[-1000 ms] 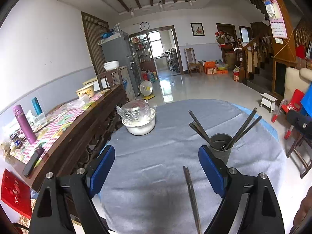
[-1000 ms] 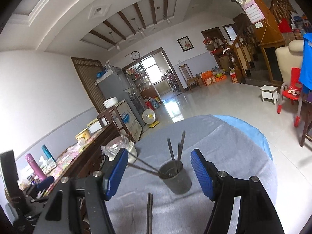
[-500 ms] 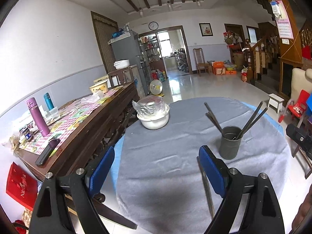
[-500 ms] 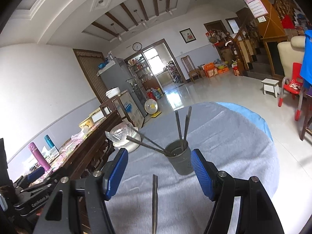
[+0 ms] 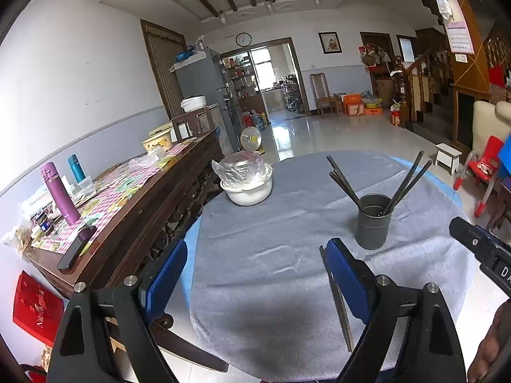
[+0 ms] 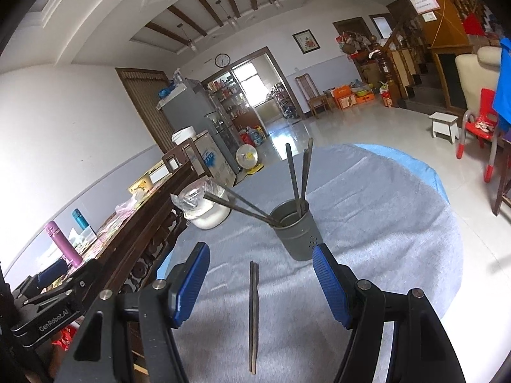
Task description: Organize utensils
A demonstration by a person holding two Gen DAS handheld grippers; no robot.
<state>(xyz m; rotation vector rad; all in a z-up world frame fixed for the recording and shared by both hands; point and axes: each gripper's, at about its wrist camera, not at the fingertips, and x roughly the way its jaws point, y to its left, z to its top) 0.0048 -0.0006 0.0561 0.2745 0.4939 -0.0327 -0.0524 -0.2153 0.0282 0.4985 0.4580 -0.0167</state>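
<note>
Right wrist view: a pair of dark, slim chopsticks (image 6: 253, 316) lies flat on the grey cloth of the round worktop (image 6: 399, 223), the two sticks side by side and touching. Beyond them stands a grey metal holder (image 6: 298, 234) with small holes in its wall; several more chopsticks lean out of it, some to the left, some nearly upright. The right hand-held gripper (image 6: 260, 282) has its blue pads spread wide and grips nothing; the lying pair runs between its fingers, pointing toward the holder just ahead. In the left wrist view, the left hand-held gripper (image 5: 255, 274) is likewise wide apart and empty, the pair (image 5: 338, 300) lying partly hidden behind its right-side finger. A white pot (image 5: 247, 188) covered with plastic sits farther back.
</note>
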